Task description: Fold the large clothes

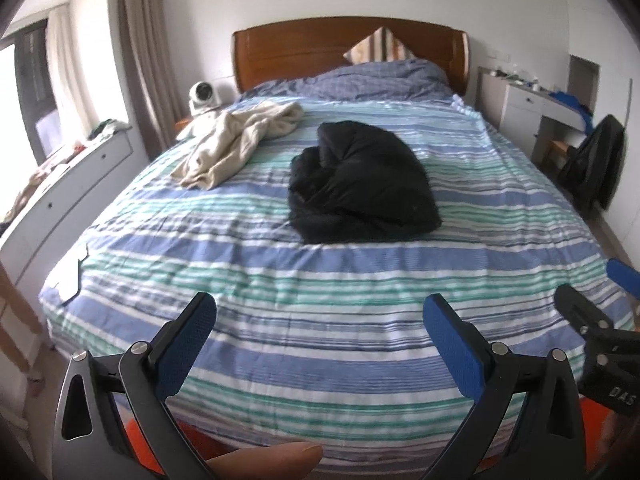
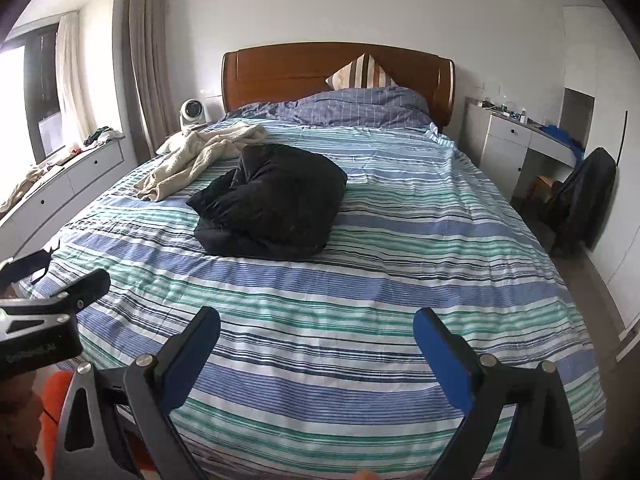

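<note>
A black puffy garment (image 1: 360,184) lies bundled in the middle of the striped bed (image 1: 320,320); it also shows in the right wrist view (image 2: 272,208). A cream garment (image 1: 236,140) lies crumpled at the bed's far left, also in the right wrist view (image 2: 200,160). My left gripper (image 1: 320,312) is open and empty above the bed's near edge. My right gripper (image 2: 316,328) is open and empty beside it, also over the near edge. Both are well short of the clothes. The right gripper shows in the left wrist view (image 1: 600,308), the left in the right wrist view (image 2: 60,280).
A wooden headboard (image 1: 348,48), striped pillow (image 1: 380,46) and bunched blue duvet (image 1: 360,78) are at the far end. A white fan (image 1: 202,98) stands left of the bed. White drawers (image 1: 72,184) run along the left; a desk (image 1: 532,104) and black bag (image 1: 596,164) stand right.
</note>
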